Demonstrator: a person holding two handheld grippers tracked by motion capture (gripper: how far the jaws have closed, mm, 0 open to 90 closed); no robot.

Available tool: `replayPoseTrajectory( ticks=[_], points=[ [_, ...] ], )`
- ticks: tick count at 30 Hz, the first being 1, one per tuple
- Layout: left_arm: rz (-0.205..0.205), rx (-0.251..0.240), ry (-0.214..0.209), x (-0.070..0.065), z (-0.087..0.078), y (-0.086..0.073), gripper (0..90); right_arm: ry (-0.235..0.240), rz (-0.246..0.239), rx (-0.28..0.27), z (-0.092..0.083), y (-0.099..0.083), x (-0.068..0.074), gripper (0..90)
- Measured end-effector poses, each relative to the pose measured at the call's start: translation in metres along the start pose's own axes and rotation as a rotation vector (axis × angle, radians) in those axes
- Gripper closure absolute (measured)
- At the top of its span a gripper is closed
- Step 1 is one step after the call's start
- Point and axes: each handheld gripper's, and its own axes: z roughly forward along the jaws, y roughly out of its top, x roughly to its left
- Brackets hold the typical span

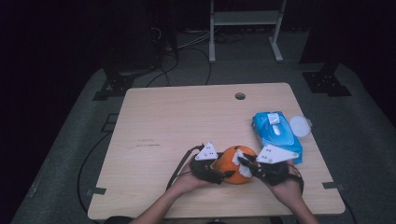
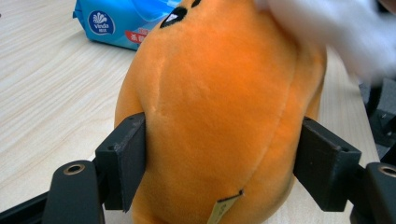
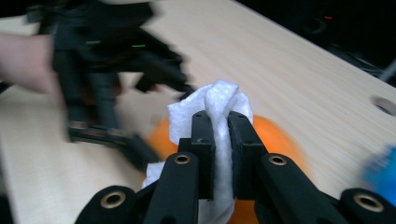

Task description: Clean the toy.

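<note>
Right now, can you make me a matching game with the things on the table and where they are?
Things:
1. orange plush toy
2. white wipe
3. blue wipes pack
4. round white lid

Places:
A. lying on the table just right of the pack
B. squeezed between the left tongs
C. lying flat at the table's right side
D. pinched in the right tongs, against the toy

Pairs: 1-B, 2-D, 3-C, 4-A
</note>
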Motion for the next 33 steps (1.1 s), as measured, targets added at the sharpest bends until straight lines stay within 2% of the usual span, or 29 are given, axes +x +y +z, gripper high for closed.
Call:
replayPoseTrajectory(
  ticks=[3,4,5,8,11,12,15,17,18,21,23,25,28,33],
  points=[
    [-0.004,-0.008,-0.019,0.002,0.001,-0.001,21.1,-0.053,0.046,0.000,-0.007,-0.008,-0.019,81.2],
    [-0.007,-0.018,-0.034,0.002,0.001,-0.002,18.1,-0.054,0.069,0.003,-0.008,-0.011,-0.025,81.2],
    [-0.015,-0.024,-0.063,0.003,0.002,-0.002,10.5,-0.043,0.087,0.009,-0.007,-0.014,-0.028,81.1],
    [-0.016,-0.037,-0.086,0.007,0.005,-0.005,7.2,-0.036,0.085,0.012,-0.004,-0.015,-0.026,81.1],
    [-0.002,-0.037,-0.076,0.006,0.007,-0.006,6.2,-0.034,0.083,0.010,-0.002,-0.013,-0.025,81.1],
    [0.009,-0.028,-0.064,0.005,0.006,-0.006,8.1,-0.034,0.081,0.008,-0.002,-0.013,-0.025,81.1],
    [0.035,-0.006,-0.028,0.002,0.001,0.001,26.4,-0.031,0.084,-0.003,-0.002,-0.012,-0.023,81.2],
    [0.058,0.000,-0.027,-0.002,-0.005,0.008,33.4,-0.031,0.086,-0.018,-0.004,-0.009,-0.020,81.2],
    [0.069,0.002,-0.028,-0.003,-0.010,0.013,34.5,-0.024,0.089,-0.032,-0.006,-0.007,-0.020,81.2],
    [0.067,-0.014,-0.038,-0.004,-0.025,0.024,35.0,-0.008,0.116,-0.076,-0.010,-0.003,-0.022,81.3],
    [0.072,0.007,-0.021,-0.005,-0.031,0.029,35.4,0.012,0.143,-0.087,-0.010,-0.004,-0.025,81.2],
    [0.085,0.042,0.001,-0.006,-0.031,0.029,35.3,0.023,0.162,-0.071,-0.004,-0.008,-0.027,81.2],
    [0.056,0.078,0.005,-0.002,-0.026,0.023,35.3,0.020,0.163,-0.037,0.004,-0.011,-0.025,81.3],
    [0.040,0.090,0.016,-0.002,-0.018,0.021,34.1,0.034,0.112,-0.044,0.005,-0.003,-0.008,81.3]
  ],
)
